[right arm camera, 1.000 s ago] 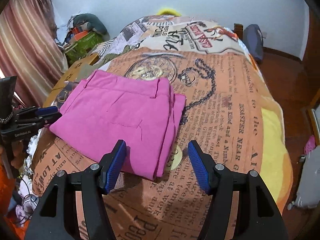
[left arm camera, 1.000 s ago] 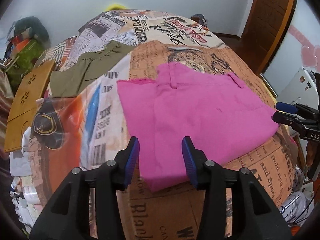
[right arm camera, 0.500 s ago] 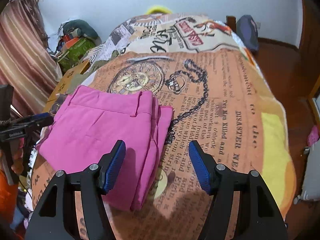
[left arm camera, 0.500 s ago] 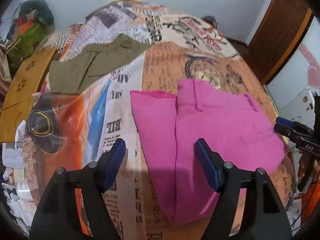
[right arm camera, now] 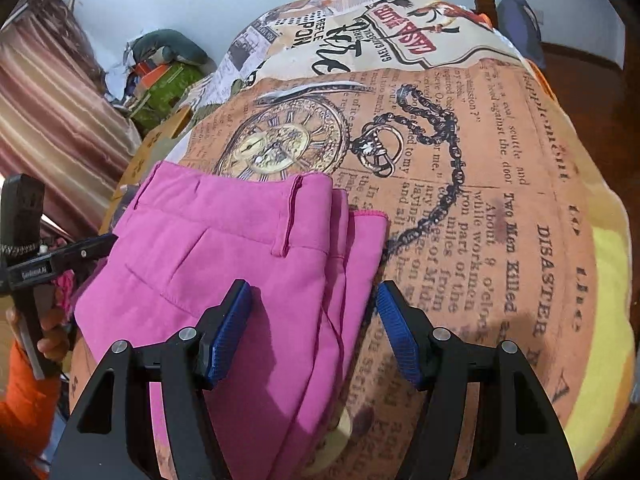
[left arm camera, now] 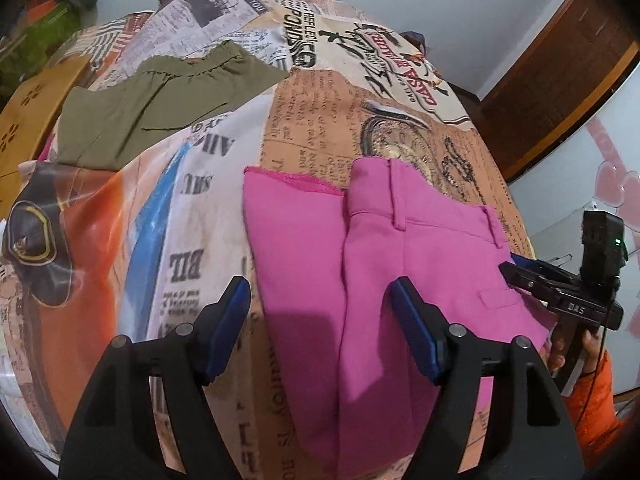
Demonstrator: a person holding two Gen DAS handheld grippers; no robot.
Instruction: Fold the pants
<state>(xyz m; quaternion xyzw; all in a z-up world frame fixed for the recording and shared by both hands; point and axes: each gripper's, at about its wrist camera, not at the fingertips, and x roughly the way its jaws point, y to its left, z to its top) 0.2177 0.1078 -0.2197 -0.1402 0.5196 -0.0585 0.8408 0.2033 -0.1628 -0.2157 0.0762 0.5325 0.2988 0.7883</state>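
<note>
Pink pants (left arm camera: 384, 280) lie folded on the bed, waistband towards the far side, with a leg layer sticking out at one side; they also show in the right wrist view (right arm camera: 240, 264). My left gripper (left arm camera: 320, 324) is open, its blue pads straddling one side edge of the folded pants just above the cloth. My right gripper (right arm camera: 314, 324) is open over the opposite side edge, empty. Each gripper shows in the other's view: the right gripper (left arm camera: 560, 292) and the left gripper (right arm camera: 52, 260).
The bed has a newspaper-print cover (right arm camera: 460, 200). Folded olive-green pants (left arm camera: 160, 108) lie at the far left of the bed. A wooden board (left arm camera: 28, 120) stands by the bed's left side. Clutter (right arm camera: 160, 72) and a curtain (right arm camera: 48, 120) lie beyond. A wooden door (left arm camera: 560, 80) is at the right.
My left gripper opened wider and shifted along the pants' edge. Both grippers moved in closer and lower over the pink pants, which now fill more of each view.
</note>
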